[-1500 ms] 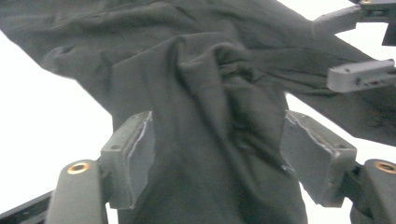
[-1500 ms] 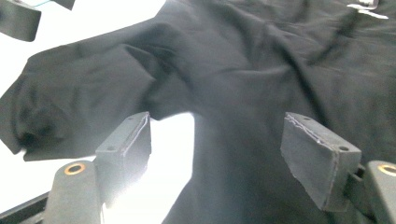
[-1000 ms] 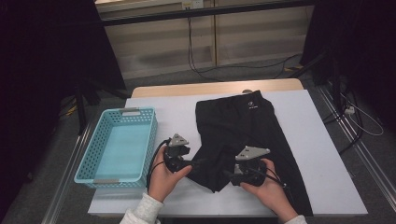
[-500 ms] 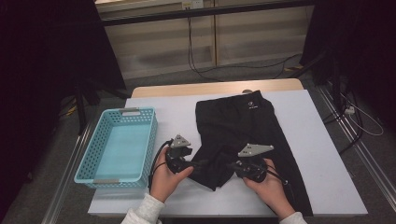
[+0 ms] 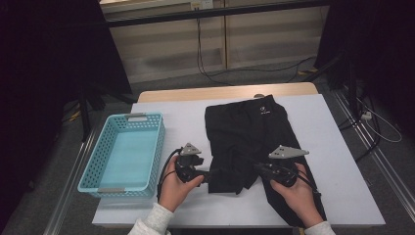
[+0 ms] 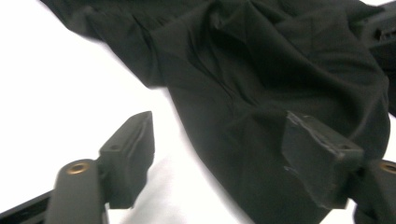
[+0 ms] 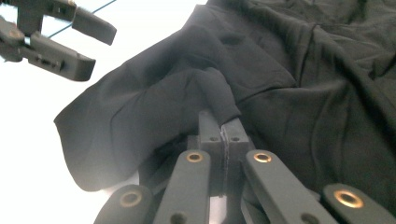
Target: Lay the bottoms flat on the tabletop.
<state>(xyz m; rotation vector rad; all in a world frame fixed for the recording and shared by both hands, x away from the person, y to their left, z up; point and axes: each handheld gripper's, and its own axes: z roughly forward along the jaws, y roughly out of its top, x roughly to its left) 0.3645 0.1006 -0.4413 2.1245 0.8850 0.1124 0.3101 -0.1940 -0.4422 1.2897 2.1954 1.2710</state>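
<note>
Right claw [image 7: 223, 128] pinches a fold of the black fabric shorts [image 5: 254, 142], which lie centre-frame on the white table [image 5: 337, 147]. Left claw [image 6: 233, 154] gapes wide at the hem. Folding grab underway; next, left must close on cloth.

The shorts [image 5: 254, 142] are spread on the table [image 5: 337, 166] ahead of the right gripper [image 5: 258, 169]. The basket [image 5: 125, 152] is set well off to the left gripper's [image 5: 208, 175] left.

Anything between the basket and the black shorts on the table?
Just the left gripper near the front; otherwise bare white table between basket and shorts, per the high view.
</note>
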